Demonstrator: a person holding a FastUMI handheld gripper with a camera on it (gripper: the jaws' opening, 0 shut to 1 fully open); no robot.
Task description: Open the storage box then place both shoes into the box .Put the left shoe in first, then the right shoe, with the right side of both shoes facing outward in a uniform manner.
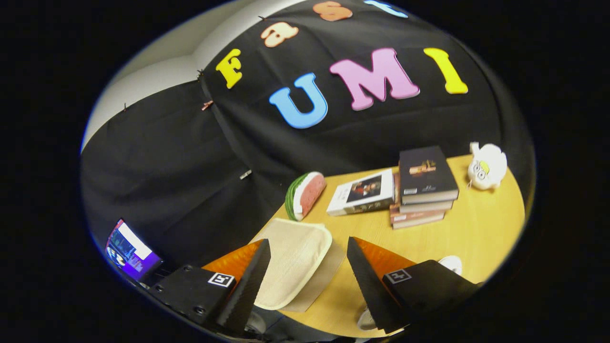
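**anon1:** Between the gripper (pixel 309 267) fingers, spread wide and holding nothing, sits the storage box (pixel 293 259) on the table (pixel 481 228). Cream lid looks like light woven fabric, a bit floppy; he'd pinch its near edge.

**anon2:** Count: one box, four books (pixel 421 190), and white bits by the right finger, maybe a shoe (pixel 452 263), can't tell.

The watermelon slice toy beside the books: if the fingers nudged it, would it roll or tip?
The watermelon slice looks soft and light, so a push would probably slide it. It stands on its edge, so it may topple flat onto the table rather than roll. The open fingers are well short of it.
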